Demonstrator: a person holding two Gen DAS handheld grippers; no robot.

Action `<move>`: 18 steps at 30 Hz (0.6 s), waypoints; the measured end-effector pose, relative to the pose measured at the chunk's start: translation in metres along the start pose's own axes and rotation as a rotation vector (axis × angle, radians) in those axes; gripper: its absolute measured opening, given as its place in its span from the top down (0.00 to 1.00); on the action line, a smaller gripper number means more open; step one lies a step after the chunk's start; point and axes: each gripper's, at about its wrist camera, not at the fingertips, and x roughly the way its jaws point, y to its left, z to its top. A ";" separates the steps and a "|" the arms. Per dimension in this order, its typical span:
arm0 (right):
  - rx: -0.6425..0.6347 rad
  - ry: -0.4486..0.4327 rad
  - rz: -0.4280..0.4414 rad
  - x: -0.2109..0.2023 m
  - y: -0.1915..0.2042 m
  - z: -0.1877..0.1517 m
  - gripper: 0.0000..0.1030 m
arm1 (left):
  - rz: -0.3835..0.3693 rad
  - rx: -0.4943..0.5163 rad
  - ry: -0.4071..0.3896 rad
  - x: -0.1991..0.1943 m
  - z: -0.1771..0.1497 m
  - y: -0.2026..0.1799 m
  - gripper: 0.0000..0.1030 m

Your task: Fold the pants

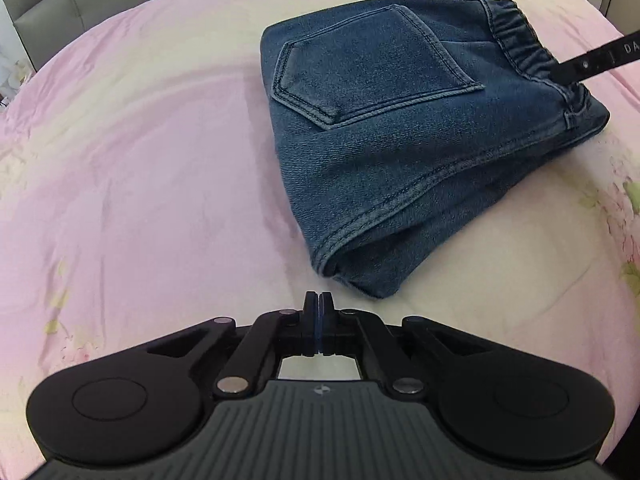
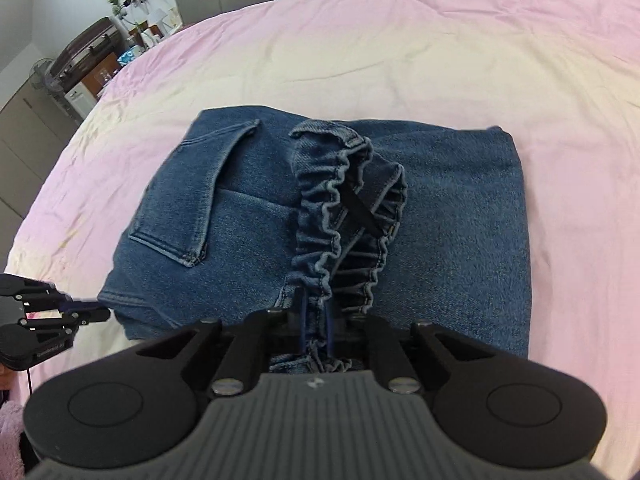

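The blue denim pants (image 1: 400,140) lie folded into a compact stack on the pink bed sheet (image 1: 140,160), back pocket up and elastic waistband at the far right. My left gripper (image 1: 319,300) is shut with nothing in it, just short of the stack's near corner. A black finger (image 1: 592,62) of the right gripper reaches onto the waistband there. In the right wrist view the pants (image 2: 460,220) fill the middle, and my right gripper (image 2: 315,320) is shut on the ruffled waistband (image 2: 320,216), its pads a little apart around the cloth. The left gripper (image 2: 94,315) sits shut beside the stack's left corner.
The sheet (image 2: 400,60) spreads wide around the stack on all sides. A grey padded headboard (image 1: 60,0) runs along the far edge. Beyond the bed's left side stand a suitcase (image 2: 88,46), a fan (image 2: 42,74) and cabinets. A pink fluffy sleeve (image 2: 8,440) shows at bottom left.
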 end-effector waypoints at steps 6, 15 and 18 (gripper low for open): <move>0.019 -0.054 0.056 -0.025 -0.004 0.011 0.51 | -0.042 -0.143 -0.105 -0.031 0.017 0.028 0.94; 0.213 -0.071 0.102 -0.001 -0.038 0.042 0.30 | -0.103 -0.313 -0.181 0.000 0.086 0.042 0.71; 0.276 -0.056 0.123 0.016 -0.052 0.044 0.34 | -0.112 -0.319 -0.173 0.014 0.093 0.040 0.71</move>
